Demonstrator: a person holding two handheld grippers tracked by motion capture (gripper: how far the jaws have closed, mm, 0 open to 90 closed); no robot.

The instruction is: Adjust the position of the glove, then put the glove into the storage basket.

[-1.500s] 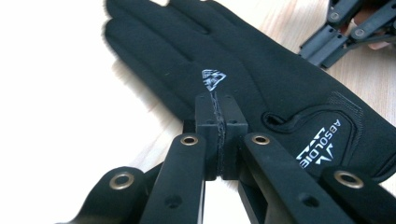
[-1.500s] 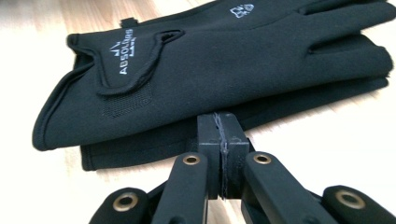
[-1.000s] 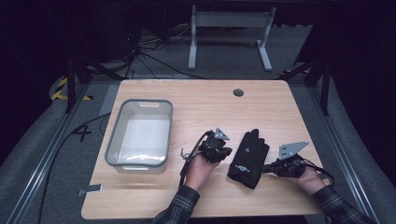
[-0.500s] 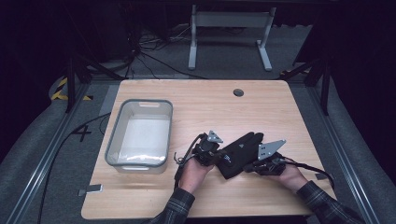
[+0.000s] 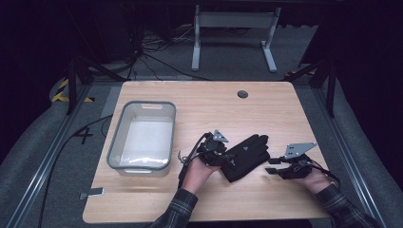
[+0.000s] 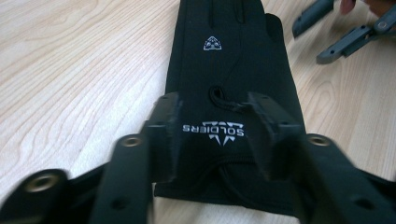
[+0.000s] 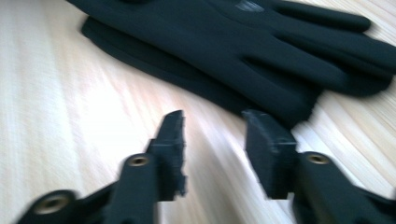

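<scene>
Jaws of my left gripper (image 6: 219,135) stand part-open astride the cuff of the black glove (image 5: 244,156), one on each side of the white "SOLDIERS" print; whether they already pinch the cloth I cannot tell. My right gripper (image 7: 212,140) has its jaws apart with nothing between them, just short of the glove's fingertips.

The glove lies flat on the desk (image 5: 214,104), right of the clear bin (image 5: 141,136), between my two hands. I judge it light, soft and limp: it would sag and fold when lifted, so the doubled cuff hem, the thickest part, seems the best hold.

From the left gripper view I read the print and a small logo on the back. The high view adds the bin and the glove's slant across the desk.
</scene>
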